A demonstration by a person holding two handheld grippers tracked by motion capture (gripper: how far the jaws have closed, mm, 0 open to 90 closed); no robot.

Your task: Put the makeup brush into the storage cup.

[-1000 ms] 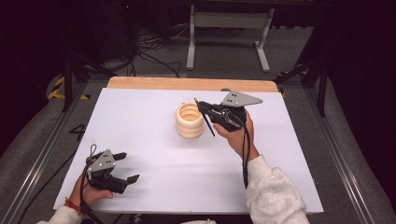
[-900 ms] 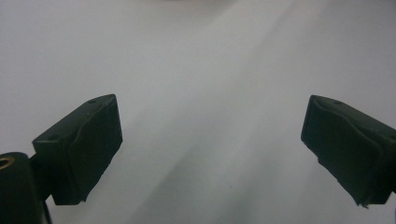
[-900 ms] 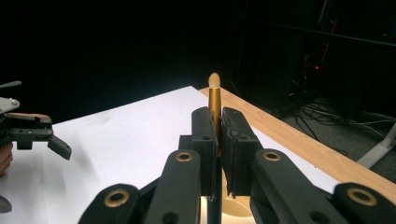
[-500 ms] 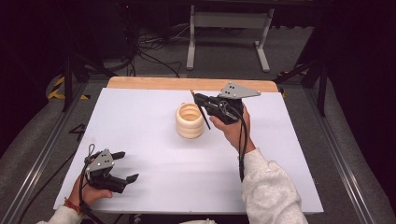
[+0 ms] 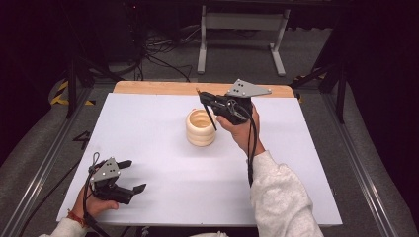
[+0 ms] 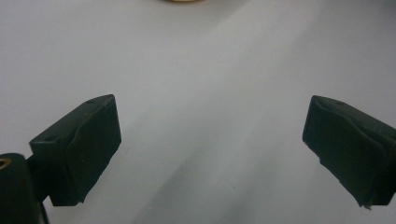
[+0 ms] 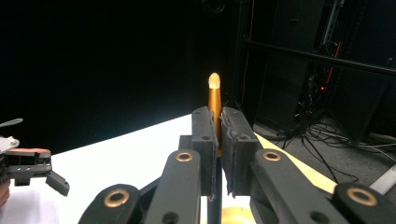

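A cream ribbed holder [image 5: 199, 129] stands in the middle of the white table [image 5: 163, 108]. My right gripper [image 5: 203, 98] hangs just above and to the right of it, shut on a thin dark stick [image 5: 211, 118]. The stick slants down over the holder's right rim. In the right gripper view the stick's gold end [image 7: 214, 98] rises between the closed pads of my right gripper [image 7: 217, 115], and the holder's rim [image 7: 236, 215] shows below. My left gripper [image 5: 129, 175] rests near the front left edge, open; in its own view my left gripper [image 6: 210, 149] has nothing between its jaws.
A wooden strip [image 5: 163, 88] borders the table's far edge. Beyond it lie cables [image 5: 158, 61] and a metal stand [image 5: 237, 29] on the floor. Dark racks [image 7: 317, 70] stand behind. The holder's edge [image 6: 182, 1] shows at the top of the left gripper view.
My right gripper has risen and drifted slightly toward the far left with the stick still in it. The left gripper has stayed in place.
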